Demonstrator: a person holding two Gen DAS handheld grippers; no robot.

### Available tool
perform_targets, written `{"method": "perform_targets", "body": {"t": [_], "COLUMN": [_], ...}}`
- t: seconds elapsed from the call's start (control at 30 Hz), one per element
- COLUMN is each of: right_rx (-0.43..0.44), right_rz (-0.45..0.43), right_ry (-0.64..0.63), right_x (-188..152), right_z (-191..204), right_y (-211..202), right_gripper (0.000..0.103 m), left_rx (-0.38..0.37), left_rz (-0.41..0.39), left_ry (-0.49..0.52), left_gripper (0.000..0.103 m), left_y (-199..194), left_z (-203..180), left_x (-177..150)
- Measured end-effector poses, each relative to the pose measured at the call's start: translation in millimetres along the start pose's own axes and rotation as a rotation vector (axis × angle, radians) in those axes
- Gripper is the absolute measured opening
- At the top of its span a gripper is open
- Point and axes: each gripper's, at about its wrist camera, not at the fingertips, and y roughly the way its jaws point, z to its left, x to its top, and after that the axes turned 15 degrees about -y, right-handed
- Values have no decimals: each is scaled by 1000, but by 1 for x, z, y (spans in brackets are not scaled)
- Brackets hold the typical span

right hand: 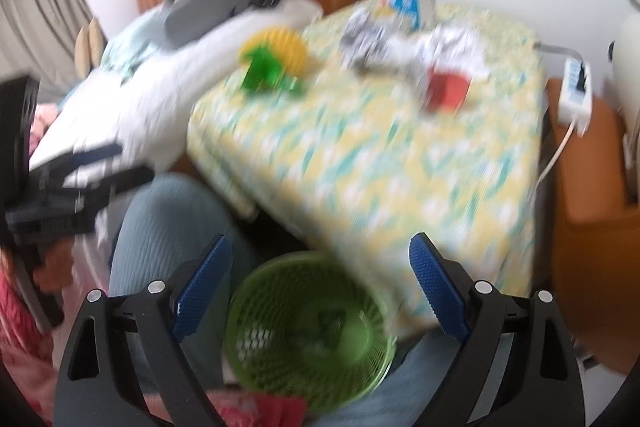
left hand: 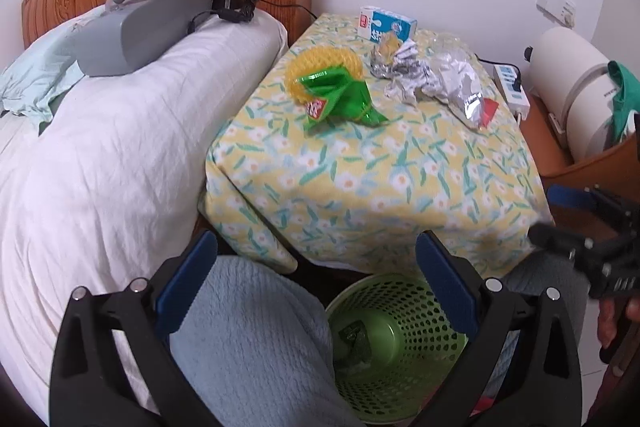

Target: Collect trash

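Note:
A table under a yellow floral cloth (left hand: 380,167) carries the trash: a green wrapper (left hand: 340,99) on a yellow ring (left hand: 316,63), crumpled paper and foil (left hand: 420,75), a silver bag with a red corner (left hand: 476,103) and a blue-white carton (left hand: 386,23). Below its near edge stands a green mesh basket (left hand: 400,339) with a dark green scrap inside. My left gripper (left hand: 316,247) is open and empty above the basket. The right wrist view is blurred. In it, my right gripper (right hand: 320,247) hangs open and empty over the same basket (right hand: 308,331).
A bed with a white pillow (left hand: 100,147) and a grey machine with a hose (left hand: 148,23) lies left of the table. A power strip (left hand: 512,87) and a white appliance (left hand: 572,83) sit on a wooden stand at right. A person's knee in blue-grey cloth (left hand: 248,339) is beside the basket.

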Motion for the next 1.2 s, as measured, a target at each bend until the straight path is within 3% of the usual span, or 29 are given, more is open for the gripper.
{"method": "perform_targets", "body": {"t": [0.3,0.6,0.8,0.93,1.1,1.2], "right_rx": [-100,-82,-62,-80,-137,-124], "right_rz": [-31,-10,35,4,-13,-24], "right_ry": [42,-38,-48,-30,-1,8], "right_x": [63,122,149,149,135,124], "right_z": [-43,-48,-46,-51,-61,-64], "right_y": [25,73,110,107,91,81], "right_gripper": [90,90,76,76,76,76], "left_rx": [-4,-12,-39,-80,-93,-76], "left_rz": [-54,-50,-30,41,166,224], "left_ry": [-13,-34,-47,-50,-39,-5], "left_gripper": [95,95,95,95,95,95], "left_y": [16,44,59,80,116,133], "left_z": [-10,-15,-12,-15,-26,-35], "left_x": [42,73,102,134,163,170]}}
